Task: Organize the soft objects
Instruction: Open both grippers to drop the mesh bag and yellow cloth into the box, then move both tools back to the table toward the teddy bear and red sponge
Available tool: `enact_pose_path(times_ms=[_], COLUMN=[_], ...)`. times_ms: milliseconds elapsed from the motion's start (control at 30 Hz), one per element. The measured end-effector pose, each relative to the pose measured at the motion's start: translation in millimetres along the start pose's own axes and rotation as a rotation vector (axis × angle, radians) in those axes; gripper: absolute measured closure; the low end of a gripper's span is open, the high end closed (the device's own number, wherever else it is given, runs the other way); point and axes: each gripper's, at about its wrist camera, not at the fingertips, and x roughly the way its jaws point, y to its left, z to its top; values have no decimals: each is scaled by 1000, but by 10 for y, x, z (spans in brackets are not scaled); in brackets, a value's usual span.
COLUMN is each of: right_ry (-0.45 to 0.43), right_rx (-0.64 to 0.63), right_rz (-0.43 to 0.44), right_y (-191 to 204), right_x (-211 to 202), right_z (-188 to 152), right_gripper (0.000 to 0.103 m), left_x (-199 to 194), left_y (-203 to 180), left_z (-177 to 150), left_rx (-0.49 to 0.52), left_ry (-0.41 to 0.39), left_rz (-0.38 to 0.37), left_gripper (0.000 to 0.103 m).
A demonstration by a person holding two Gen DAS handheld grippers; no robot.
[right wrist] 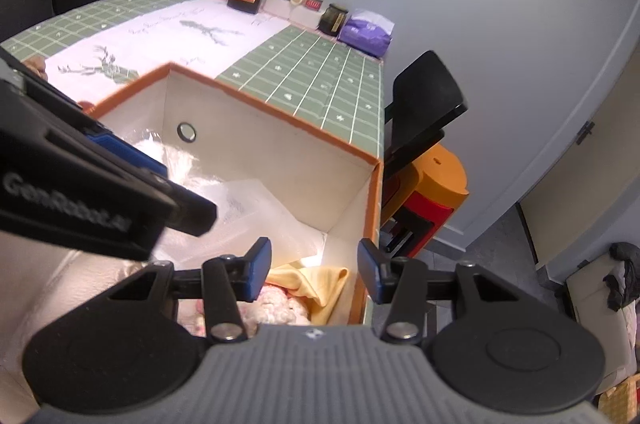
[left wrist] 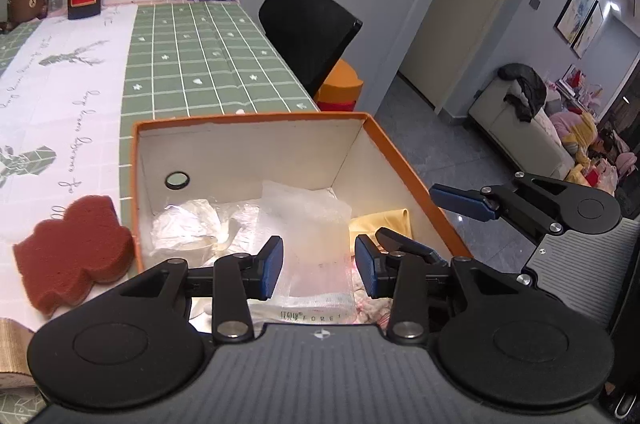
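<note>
Both the left gripper [left wrist: 318, 270] and right gripper [right wrist: 314, 274] are being held half-open and empty over the orange box [left wrist: 256, 119] – already holding plastic bags [left wrist: 304, 220] and yellow cloth [right wrist: 320, 284] – while a red sponge [left wrist: 74, 256] at nine o'clock is being left outside.

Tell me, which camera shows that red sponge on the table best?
The left wrist view: the red sponge lies whole on the tablecloth beside the orange box. In the right wrist view the other gripper blocks that spot, so I can't make it out.
</note>
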Motion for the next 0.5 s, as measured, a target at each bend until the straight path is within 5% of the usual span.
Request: enact_pose_path(times_ms=[167, 500], right_ry=[-97, -289], right_rx=[35, 174], right_rz=[-49, 32], right_y=[105, 712], right_x=[-345, -1052], right_z=[-33, -264], right_gripper=[46, 46], left_x=[-376, -1162], left_y=[62, 277], left_z=[-143, -774], left_rx=[11, 70], left_ry=[-109, -348], left_rz=[-11, 93], left_gripper=[57, 57])
